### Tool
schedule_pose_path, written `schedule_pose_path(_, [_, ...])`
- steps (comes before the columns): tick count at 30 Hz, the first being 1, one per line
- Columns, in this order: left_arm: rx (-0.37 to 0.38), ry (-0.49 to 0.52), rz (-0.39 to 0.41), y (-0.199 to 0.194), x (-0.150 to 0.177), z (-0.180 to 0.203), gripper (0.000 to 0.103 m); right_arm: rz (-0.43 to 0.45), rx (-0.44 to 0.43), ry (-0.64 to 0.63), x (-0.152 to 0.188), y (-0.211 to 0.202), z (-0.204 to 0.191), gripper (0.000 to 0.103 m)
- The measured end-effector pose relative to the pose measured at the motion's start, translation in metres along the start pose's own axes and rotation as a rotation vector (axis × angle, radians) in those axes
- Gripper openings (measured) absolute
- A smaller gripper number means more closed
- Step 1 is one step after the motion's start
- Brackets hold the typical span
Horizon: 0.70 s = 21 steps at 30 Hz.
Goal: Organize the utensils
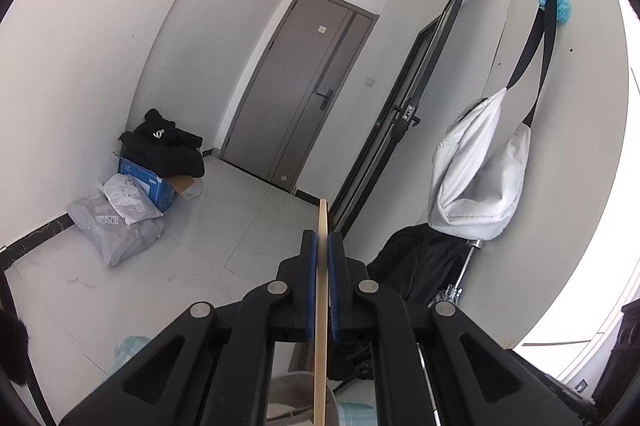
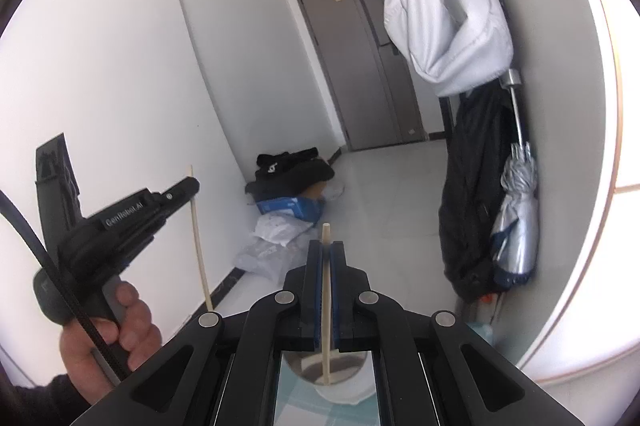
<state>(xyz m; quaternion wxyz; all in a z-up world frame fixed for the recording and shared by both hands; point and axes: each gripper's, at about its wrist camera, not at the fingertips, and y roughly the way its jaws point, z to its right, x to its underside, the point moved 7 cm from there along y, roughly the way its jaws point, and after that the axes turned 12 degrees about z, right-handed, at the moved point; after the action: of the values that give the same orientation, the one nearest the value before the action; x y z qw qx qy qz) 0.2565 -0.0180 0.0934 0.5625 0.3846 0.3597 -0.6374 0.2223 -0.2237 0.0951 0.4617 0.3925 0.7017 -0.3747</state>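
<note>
My left gripper [image 1: 322,240] is shut on a pale wooden chopstick [image 1: 321,306] that runs up between its blue pads and sticks out past the tips. My right gripper [image 2: 327,250] is shut on a second wooden chopstick [image 2: 325,306]; its lower end hangs over a round white cup [image 2: 340,380] seen below the jaws. In the right wrist view, the left gripper [image 2: 192,185] appears at the left, held by a hand [image 2: 116,330], with its chopstick [image 2: 198,238] standing nearly upright. Both grippers are raised and point into the hallway.
A grey door [image 1: 304,85] stands at the hallway's end. Black clothes on a blue box [image 1: 152,185] and plastic bags [image 1: 116,226] lie by the left wall. A white bag [image 2: 444,13], dark garment [image 2: 472,185] and folded umbrella [image 2: 516,209] hang on the right wall.
</note>
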Motion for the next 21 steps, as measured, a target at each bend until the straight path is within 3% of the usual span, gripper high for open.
schedule_pose_path(5, [-0.029,0.064,0.089,0.019,-0.001,-0.004,0.002,0.008,-0.023,-0.018,-0.019,0.035,-0.007,0.003])
schedule_pose_path(12, [-0.031,0.153,0.188,0.026,0.008,-0.002,0.002,0.021,-0.039,0.029,-0.019,0.072,0.007,0.003])
schedule_pose_path(18, [-0.015,0.223,0.191,0.033,0.026,0.001,0.002,-0.026,-0.049,0.104,-0.001,0.097,0.029,0.003])
schedule_pose_path(21, [-0.054,0.294,0.207,0.035,0.035,0.002,0.002,-0.029,-0.05,0.111,0.006,0.103,0.037,0.003])
